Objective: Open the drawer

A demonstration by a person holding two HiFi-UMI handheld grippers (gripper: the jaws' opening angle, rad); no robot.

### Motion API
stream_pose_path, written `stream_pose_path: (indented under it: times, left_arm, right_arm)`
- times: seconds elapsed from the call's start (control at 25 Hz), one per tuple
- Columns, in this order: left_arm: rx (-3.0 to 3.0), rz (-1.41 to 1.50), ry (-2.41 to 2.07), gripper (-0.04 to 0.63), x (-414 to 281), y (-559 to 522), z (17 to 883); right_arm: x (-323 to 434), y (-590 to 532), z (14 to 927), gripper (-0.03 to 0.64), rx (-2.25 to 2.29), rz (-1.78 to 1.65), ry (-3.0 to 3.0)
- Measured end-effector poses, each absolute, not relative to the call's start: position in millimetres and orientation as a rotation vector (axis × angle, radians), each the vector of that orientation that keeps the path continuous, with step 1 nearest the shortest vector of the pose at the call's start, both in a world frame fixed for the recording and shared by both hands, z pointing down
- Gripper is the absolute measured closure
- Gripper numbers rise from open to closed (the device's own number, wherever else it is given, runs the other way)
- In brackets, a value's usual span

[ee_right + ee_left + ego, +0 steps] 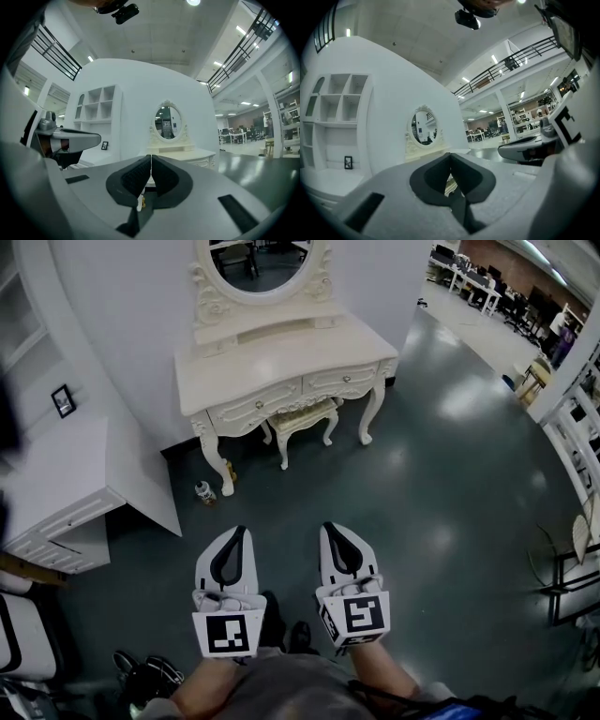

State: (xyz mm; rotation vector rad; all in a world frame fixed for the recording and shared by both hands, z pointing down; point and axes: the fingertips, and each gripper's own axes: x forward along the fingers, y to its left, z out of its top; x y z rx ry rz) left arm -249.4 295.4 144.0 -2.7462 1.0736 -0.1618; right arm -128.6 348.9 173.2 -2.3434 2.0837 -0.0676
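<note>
Drawers of the white dressing table sit shut, well apart from the left hand-held gripper and the right hand-held gripper, both closed on nothing.

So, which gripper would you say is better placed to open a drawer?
Right, marginally: the right gripper lines up with the right-hand drawer; the left gripper sits equally far back. Both are shut.
</note>
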Motion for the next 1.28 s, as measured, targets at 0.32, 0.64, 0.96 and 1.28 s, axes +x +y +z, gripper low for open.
stream_pose_path:
  times: [0.32,0.64,0.96,1.28]
  left_arm:
    - [-2.776,-0.157,1.107,0.58,-222,246,159]
    - [-2.814,-0.221,1.089,0.58,-186,165,180]
    - [-2.828,-0.222,1.079,0.58,-162,69,179]
    - [-2.813,-0.092,1.067,0.58,-153,12,147]
  right_arm:
    - [-104,301,188,0.603,-2.342,-0.086,2.116]
    - [-79,218,208,0.602,-2.336,-0.155,2.151]
    - [-52,122,206,0.601,-2.363,-0.16,2.14]
    - [-42,70,170,0.602,-2.391,-0.039,2.107]
